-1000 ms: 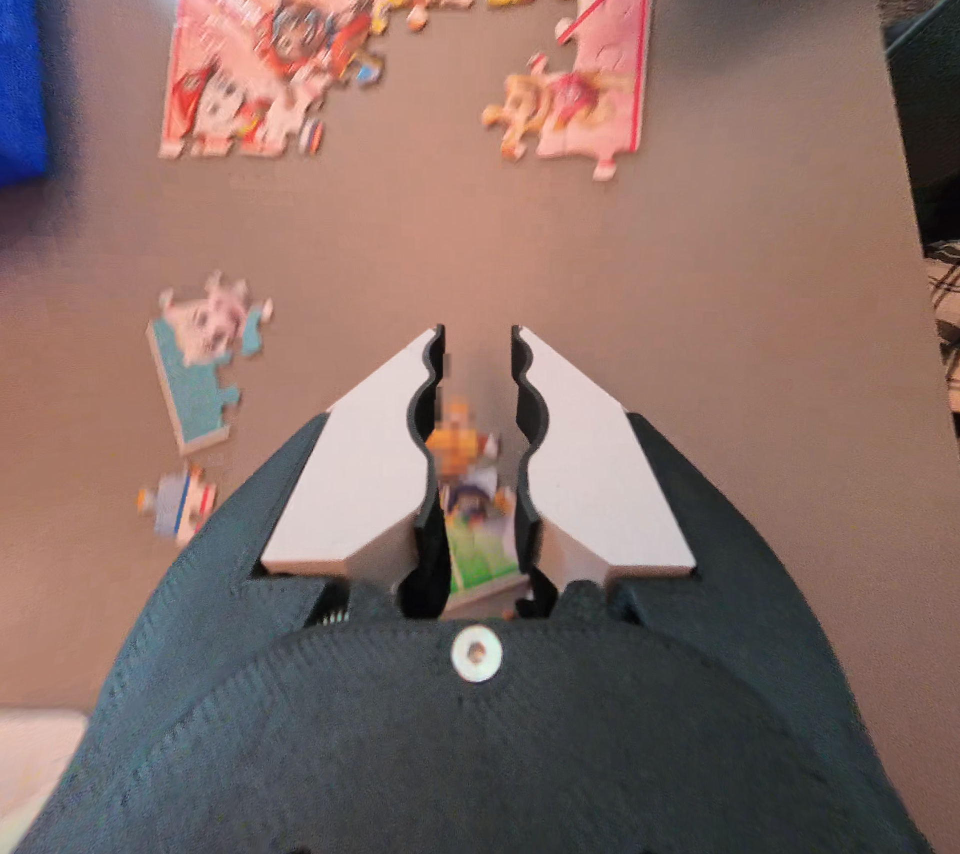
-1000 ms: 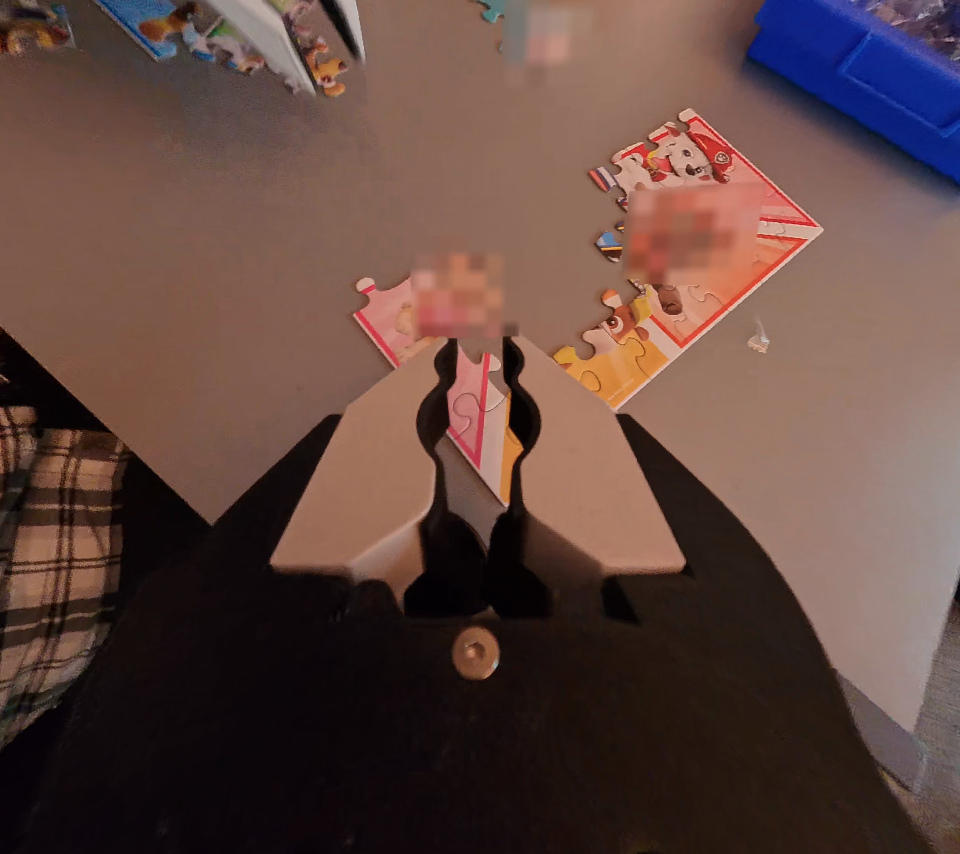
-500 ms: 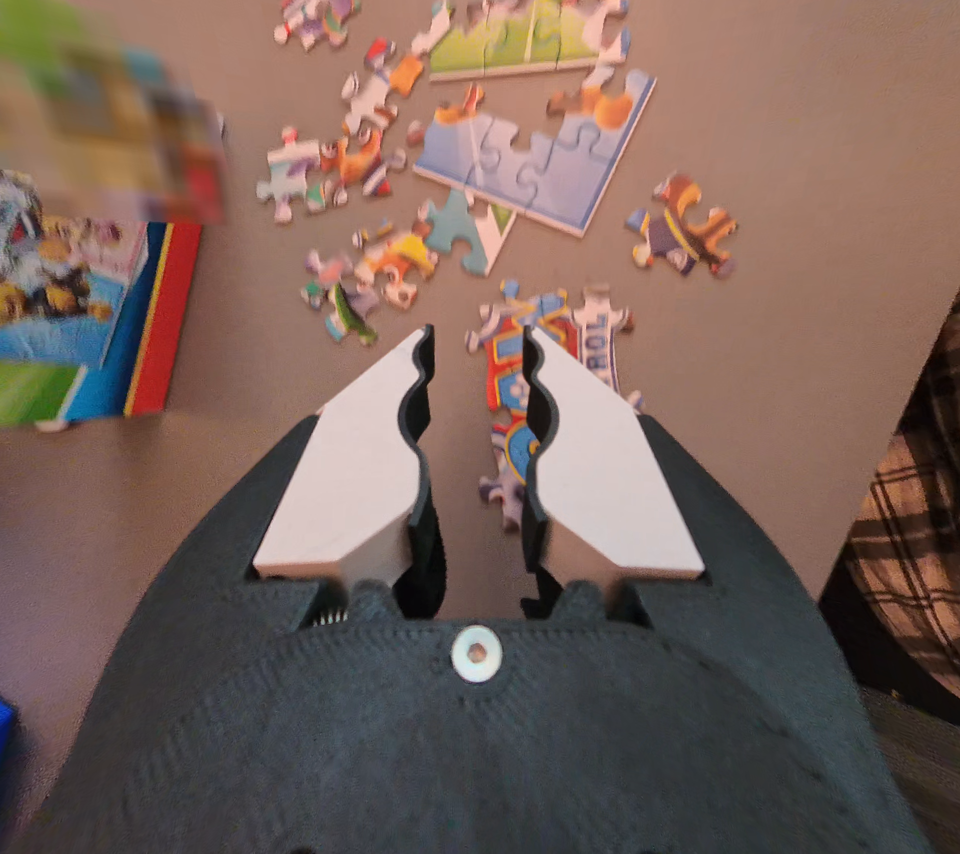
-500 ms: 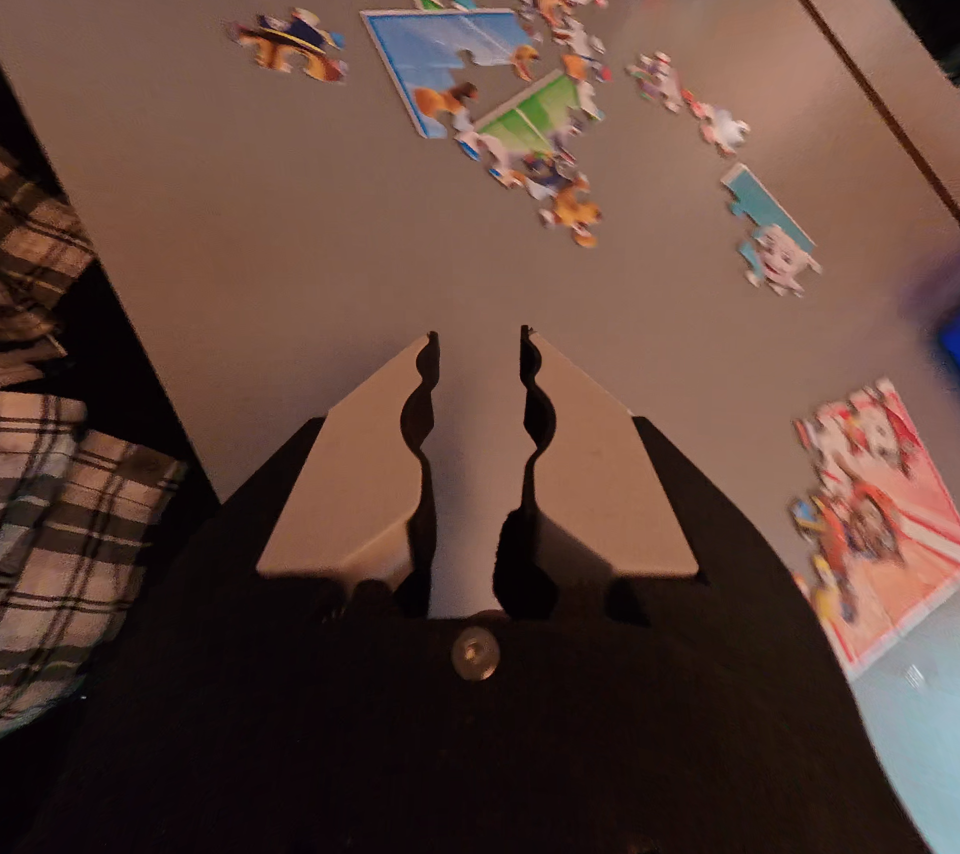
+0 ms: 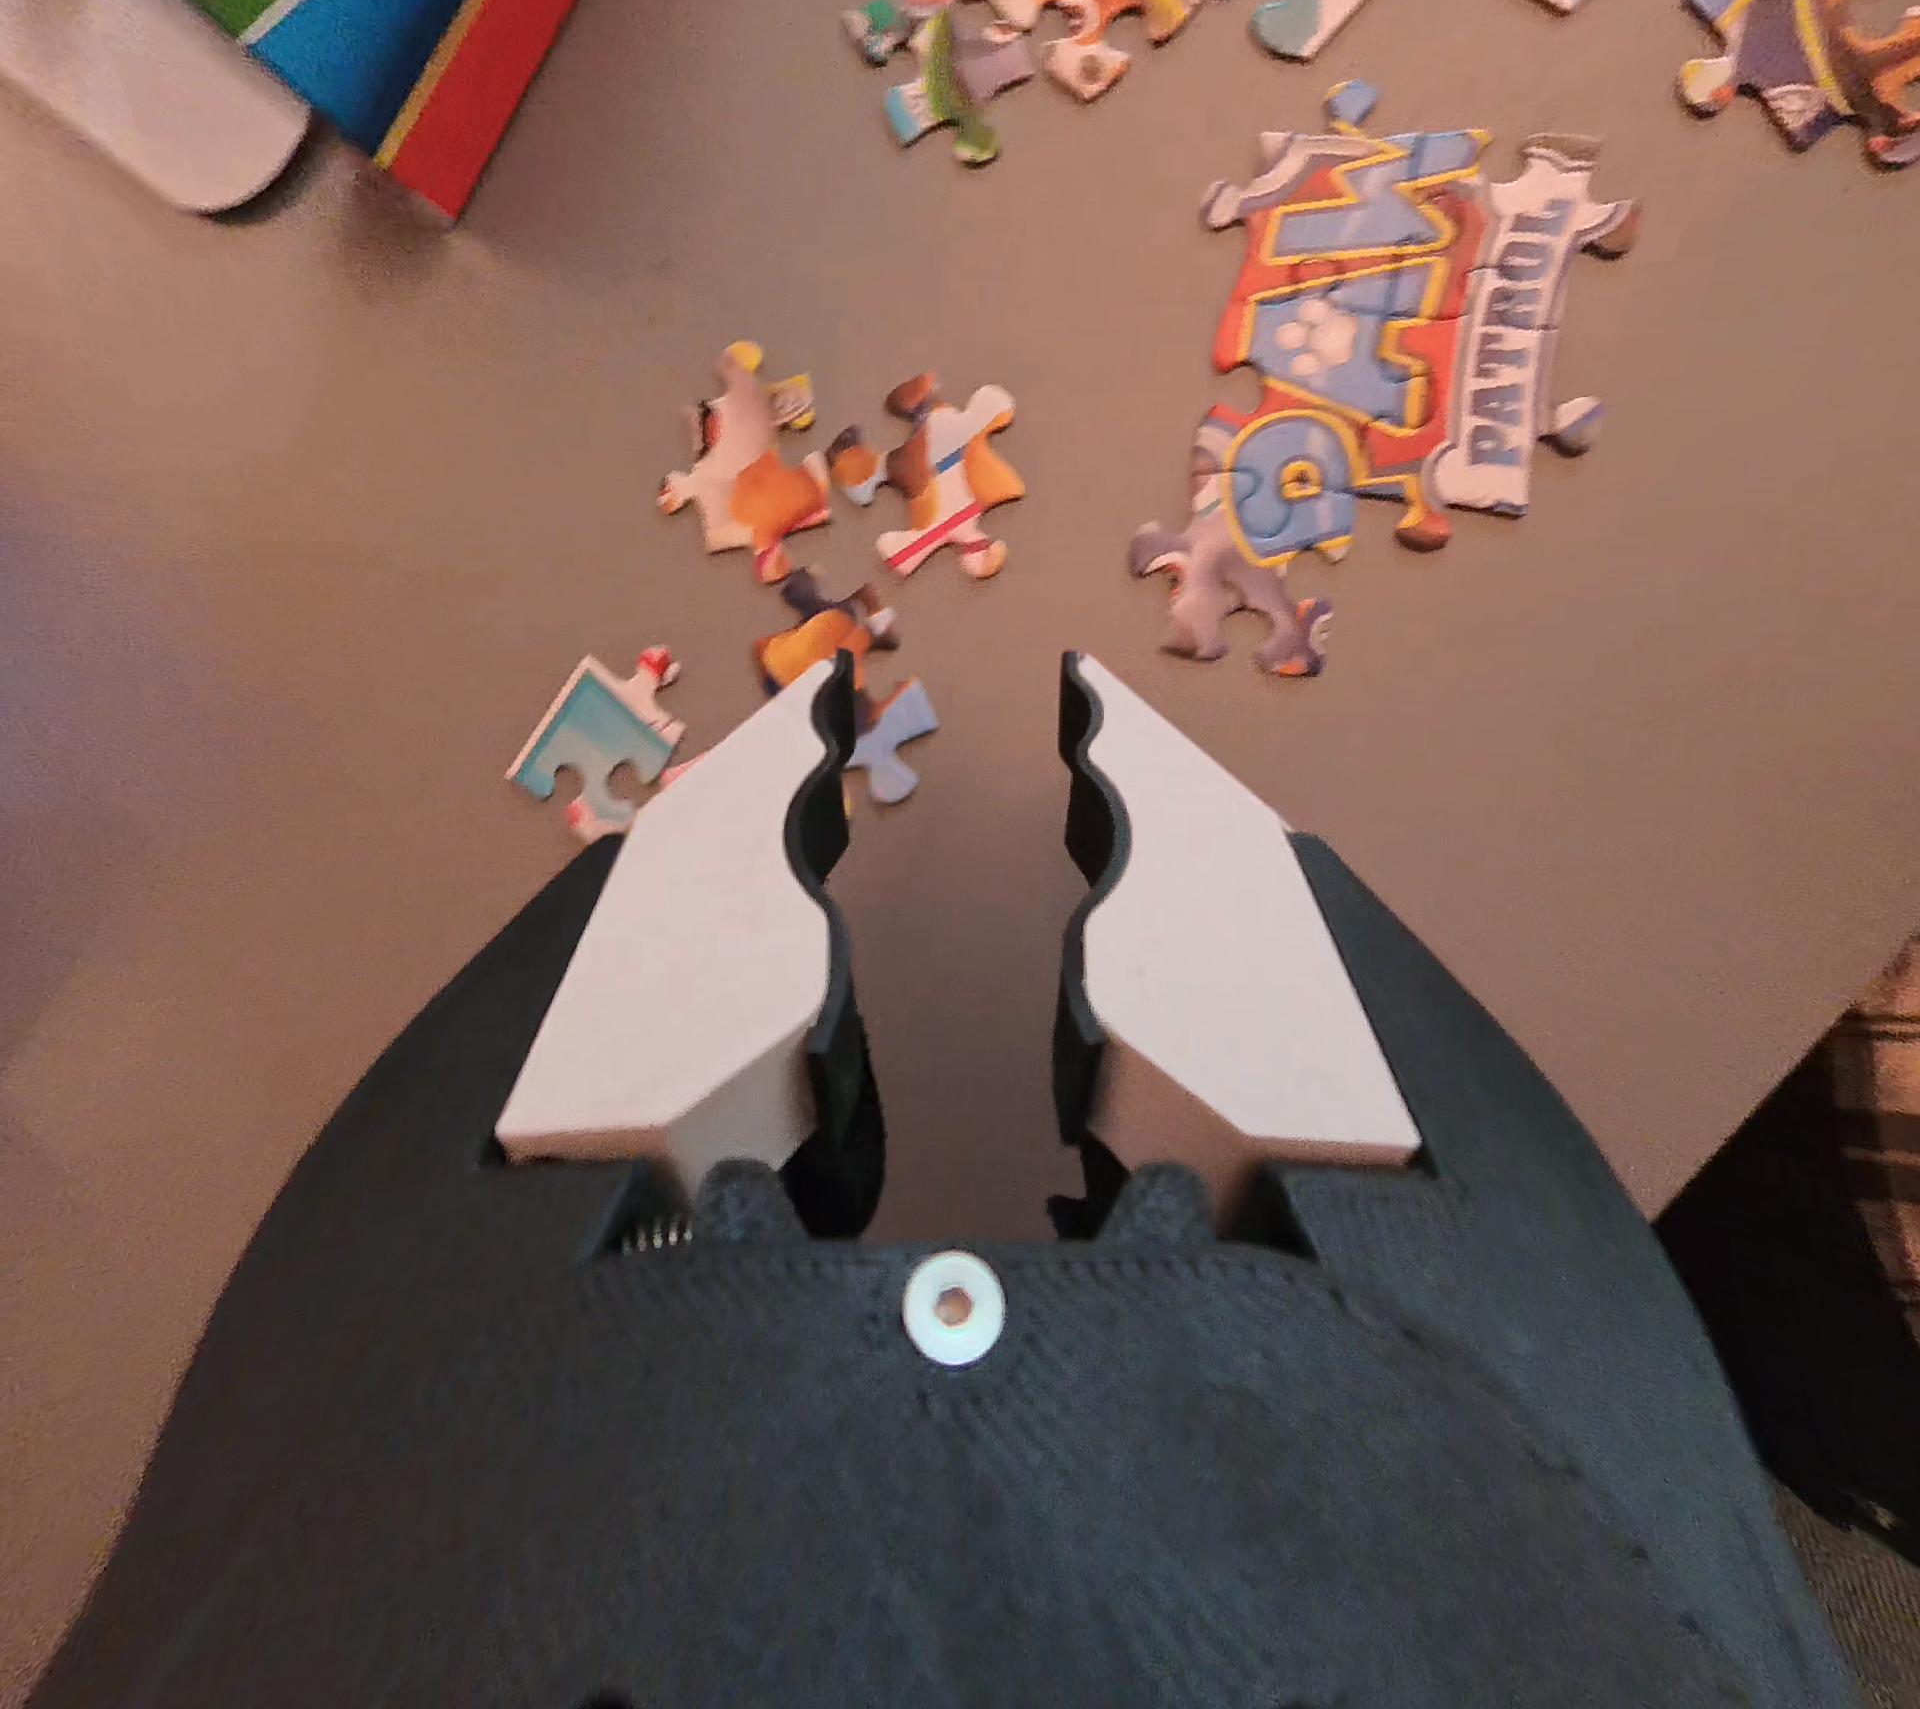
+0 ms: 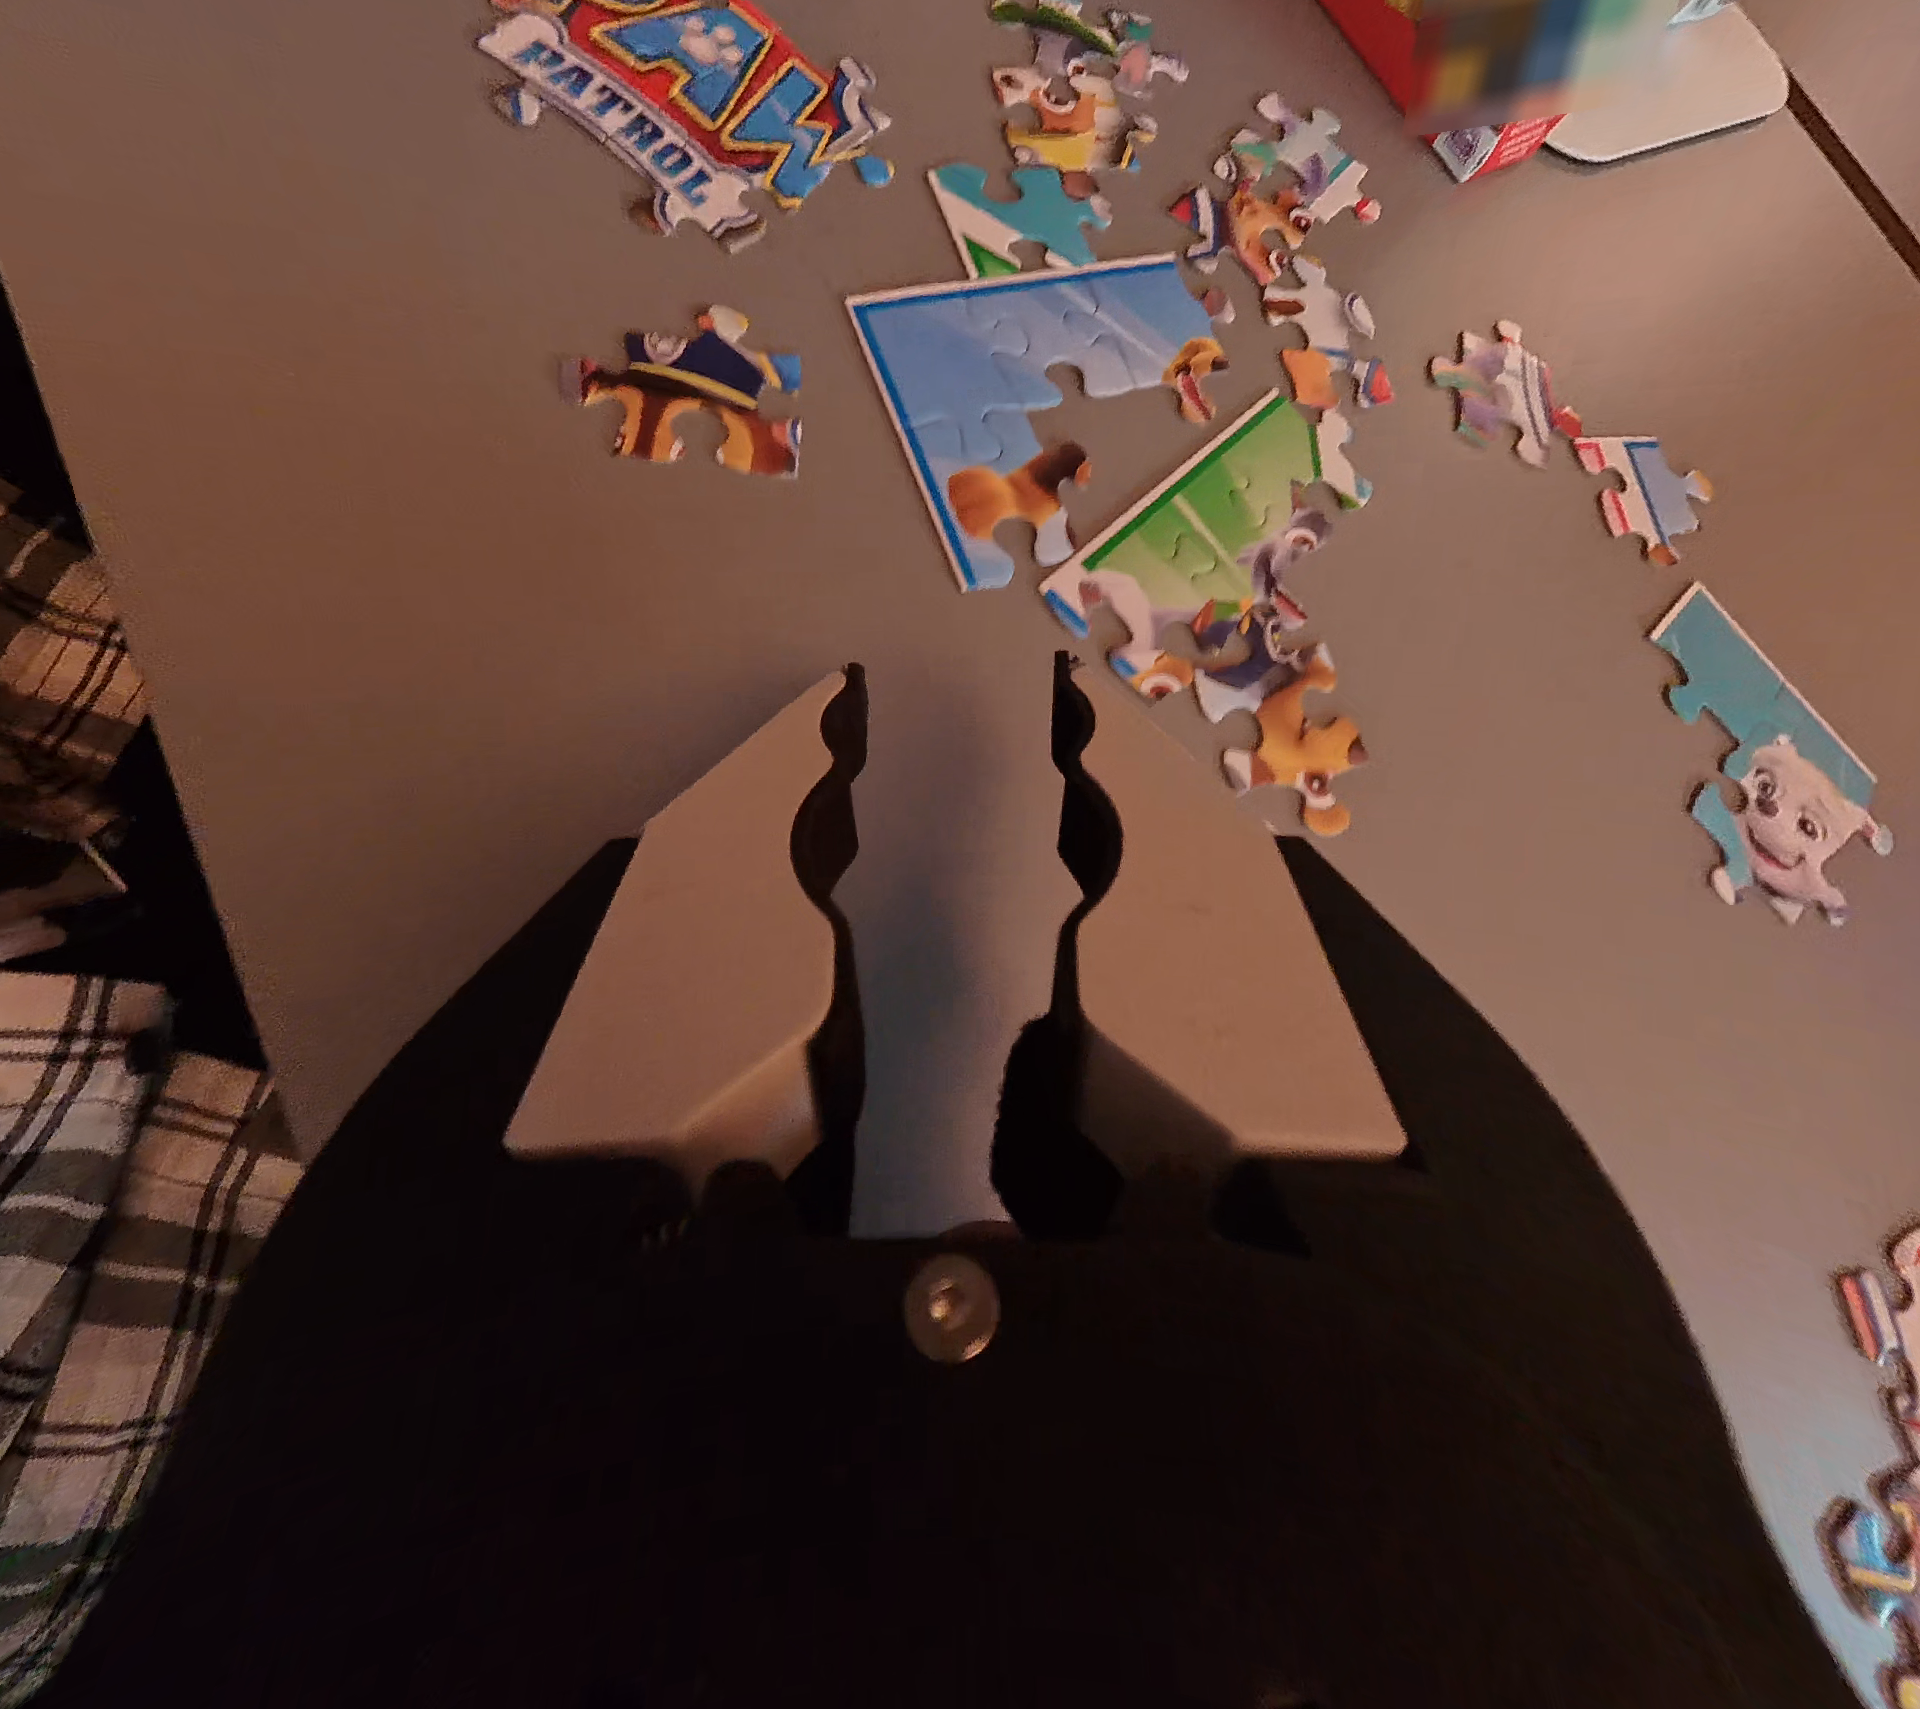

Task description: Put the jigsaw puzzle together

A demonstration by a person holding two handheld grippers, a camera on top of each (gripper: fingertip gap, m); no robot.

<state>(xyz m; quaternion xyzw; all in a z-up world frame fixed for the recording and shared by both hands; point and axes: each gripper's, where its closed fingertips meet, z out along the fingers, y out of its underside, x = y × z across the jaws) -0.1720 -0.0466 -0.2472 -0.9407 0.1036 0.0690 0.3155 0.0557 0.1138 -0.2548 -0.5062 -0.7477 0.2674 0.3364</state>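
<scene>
a: your left gripper (image 5: 951, 672) is spread apart with nothing between the fingers, hanging over the table (image 5: 312, 579). the small orange-and-blue piece (image 5: 831, 620) sits just past your left fingertip (image 5: 831, 703), partly under it.

b: and the right?

a: your right gripper (image 6: 956, 683) is also apart and empty, over bare table, just beside the green-bordered cluster (image 6: 1205, 558).

b: what could go wrong?

a: i'd judge the pieces too flat to pinch cleanly. close on one lying flush and your fingers may skid over it or shove it into its neighbours. the two dog pieces (image 5: 842, 464) lie nearly touching, so dragging one could take the other with it. the teal corner piece (image 5: 592, 740) is just beside your left finger too, and a sideways sweep could knock it.

b: and on the right side?

a: the green-bordered cluster touches the blue sky section (image 6: 1018, 402) at one corner. nudge either and the joined pieces may buckle apart.

b: what else is around?

a: the logo section (image 5: 1392, 371) lies well right of the left gripper, with a police-dog piece (image 6: 696, 397) apart on its own. the red puzzle box (image 5: 499, 7) stands at the far left, a white stand base (image 6: 1662, 90) beside it. loose pieces crowd around the sky section, so little room there.
</scene>
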